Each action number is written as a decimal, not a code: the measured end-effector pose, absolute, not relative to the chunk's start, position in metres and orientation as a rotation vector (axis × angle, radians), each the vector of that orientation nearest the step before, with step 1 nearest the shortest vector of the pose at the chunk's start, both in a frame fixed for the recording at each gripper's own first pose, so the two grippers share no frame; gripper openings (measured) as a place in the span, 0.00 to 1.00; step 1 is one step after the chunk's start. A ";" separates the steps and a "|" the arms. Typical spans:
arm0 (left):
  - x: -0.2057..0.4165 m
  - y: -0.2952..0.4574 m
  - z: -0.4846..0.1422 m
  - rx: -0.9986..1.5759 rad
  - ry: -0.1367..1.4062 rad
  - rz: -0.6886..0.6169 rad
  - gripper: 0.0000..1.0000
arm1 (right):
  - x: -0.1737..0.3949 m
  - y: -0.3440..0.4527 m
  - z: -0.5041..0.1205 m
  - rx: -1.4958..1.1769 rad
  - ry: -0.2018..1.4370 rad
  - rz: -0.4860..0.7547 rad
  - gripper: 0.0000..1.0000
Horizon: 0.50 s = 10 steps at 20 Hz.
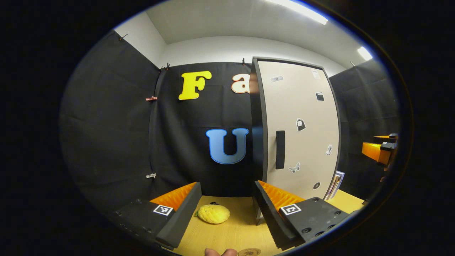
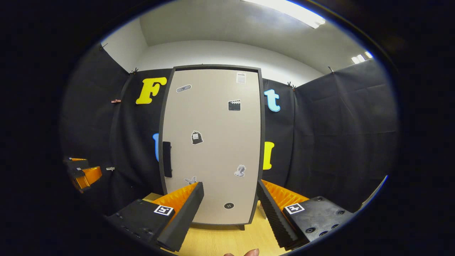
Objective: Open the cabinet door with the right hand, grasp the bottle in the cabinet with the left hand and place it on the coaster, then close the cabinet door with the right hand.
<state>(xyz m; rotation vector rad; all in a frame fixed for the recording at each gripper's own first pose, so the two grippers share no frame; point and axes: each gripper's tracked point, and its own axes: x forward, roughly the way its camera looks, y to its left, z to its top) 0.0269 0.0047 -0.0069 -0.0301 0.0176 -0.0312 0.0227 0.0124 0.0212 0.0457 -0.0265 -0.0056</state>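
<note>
A: Left gripper view first: what sits nearest the left gripper (image 1: 227, 209)?

B: Its fingers stand wide apart, holding nothing. At the bottom edge, close in, lies a small round brown coaster (image 1: 249, 252) on the pale wooden tabletop (image 1: 234, 231), beside a fingertip. Between the fingers, a little farther out, rests a bumpy yellow lemon-like fruit (image 1: 213, 213).

A: And beyond that?

B: The tall beige cabinet door with a dark frame (image 1: 302, 128) stands closed, ahead and right of the fingers; its black vertical handle (image 1: 280, 149) sits near the left edge. At far right the other gripper hovers.

A: Right gripper view?

B: The right gripper (image 2: 229, 209) is spread open too, empty, facing the door (image 2: 213, 142) squarely. The handle (image 2: 167, 159) lies above and left of its left finger, apart from it. I cannot see the bottle; the door hides the inside.
</note>
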 end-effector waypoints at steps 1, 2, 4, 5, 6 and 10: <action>0.025 0.005 -0.009 -0.031 0.020 -0.030 0.94 | 0.027 0.020 0.021 0.041 -0.024 0.006 0.97; 0.024 0.007 -0.008 -0.028 0.019 -0.028 0.94 | 0.033 0.027 0.023 0.036 -0.025 0.019 0.97; 0.023 0.011 -0.005 -0.008 0.015 -0.019 0.94 | 0.046 0.047 0.027 0.039 -0.035 0.051 0.97; 0.022 0.015 -0.004 0.004 0.013 -0.014 0.94 | 0.053 0.056 0.028 0.047 -0.035 0.067 0.97; 0.021 0.019 -0.003 0.011 0.008 -0.010 0.94 | 0.061 0.069 0.028 0.058 -0.033 0.088 0.98; 0.015 0.032 -0.009 -0.021 0.018 0.004 0.94 | 0.095 0.107 0.030 0.083 -0.028 0.124 0.97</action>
